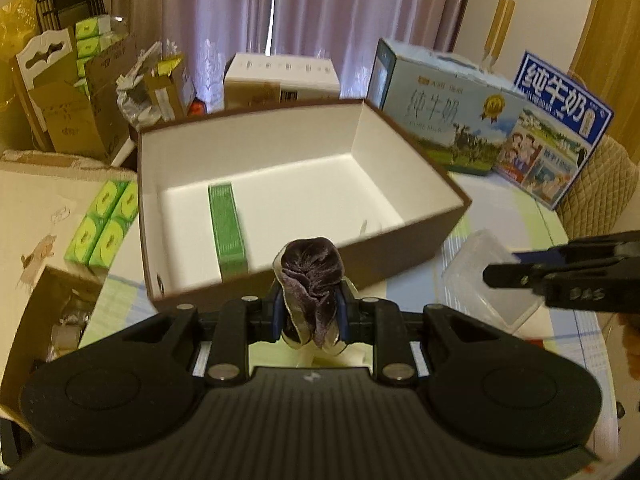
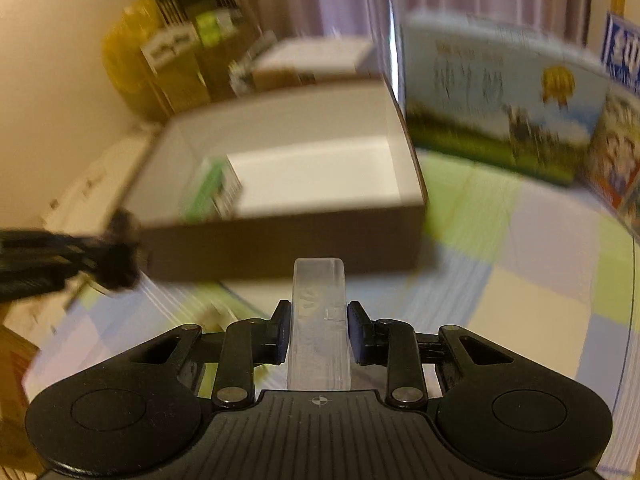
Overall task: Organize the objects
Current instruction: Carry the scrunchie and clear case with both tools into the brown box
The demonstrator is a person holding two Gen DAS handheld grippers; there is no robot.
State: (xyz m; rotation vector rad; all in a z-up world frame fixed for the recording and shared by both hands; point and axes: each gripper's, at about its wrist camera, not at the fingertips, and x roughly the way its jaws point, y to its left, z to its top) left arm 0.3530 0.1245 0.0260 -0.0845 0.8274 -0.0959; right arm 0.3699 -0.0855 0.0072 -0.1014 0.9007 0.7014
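Observation:
My left gripper point(image 1: 311, 312) is shut on a dark purple velvet pouch point(image 1: 312, 276), held just in front of the near wall of the open brown box point(image 1: 384, 256) with a white inside. A green carton point(image 1: 226, 228) lies in the box at its left. My right gripper point(image 2: 319, 330) is shut on a clear plastic case point(image 2: 319, 320), lifted above the checked tablecloth before the same brown box point(image 2: 280, 248). In the left wrist view the right gripper point(image 1: 490, 276) enters from the right edge with the clear case point(image 1: 480, 268) in it. The left gripper point(image 2: 120, 252) shows blurred at the right wrist view's left edge.
Two milk cartons point(image 1: 452, 120) point(image 1: 560, 136) stand behind and right of the box. A white box point(image 1: 280, 80) sits behind it. Green tissue packs point(image 1: 104, 224) lie to its left beside an open cardboard box point(image 1: 56, 320). More cardboard boxes point(image 1: 68, 112) crowd the back left.

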